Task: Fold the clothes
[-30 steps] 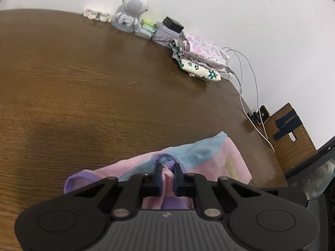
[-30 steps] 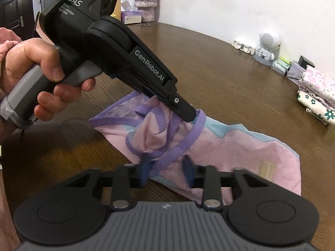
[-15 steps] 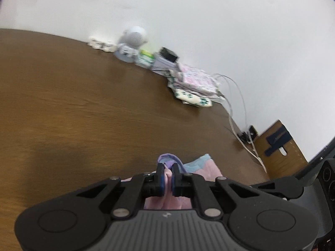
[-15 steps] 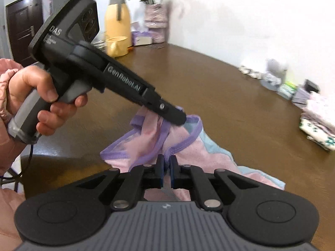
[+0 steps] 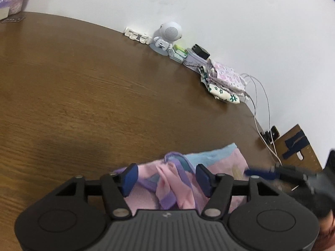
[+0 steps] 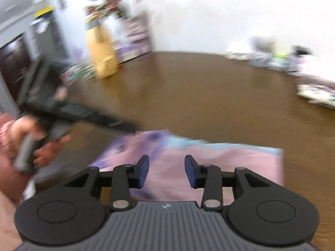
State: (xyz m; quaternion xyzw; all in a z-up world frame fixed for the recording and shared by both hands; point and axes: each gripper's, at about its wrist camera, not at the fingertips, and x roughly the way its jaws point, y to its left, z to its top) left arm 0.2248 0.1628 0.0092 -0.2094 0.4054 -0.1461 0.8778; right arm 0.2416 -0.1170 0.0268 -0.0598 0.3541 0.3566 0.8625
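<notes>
A small pink garment (image 5: 173, 179) with purple trim and a pale blue band lies on the brown table (image 5: 83, 96). My left gripper (image 5: 165, 178) is open just above its bunched purple-edged part, nothing pinched. In the blurred right wrist view the same garment (image 6: 209, 163) lies flatter, and my right gripper (image 6: 167, 172) stands open over it. The left tool (image 6: 69, 110) and the hand holding it show at the left of that view; the right tool's tips (image 5: 259, 173) show at the right of the left wrist view.
A stack of folded floral clothes (image 5: 224, 81) sits at the far table edge by the wall, next to a small white robot figure (image 5: 167, 37) and little boxes. White cables (image 5: 261, 113) hang off the right edge. A yellow jug (image 6: 102, 56) stands far left.
Both grippers were shut on the lifted garment half a second ago; both have opened now. The garment has dropped onto the table, and the right view is swinging fast.
</notes>
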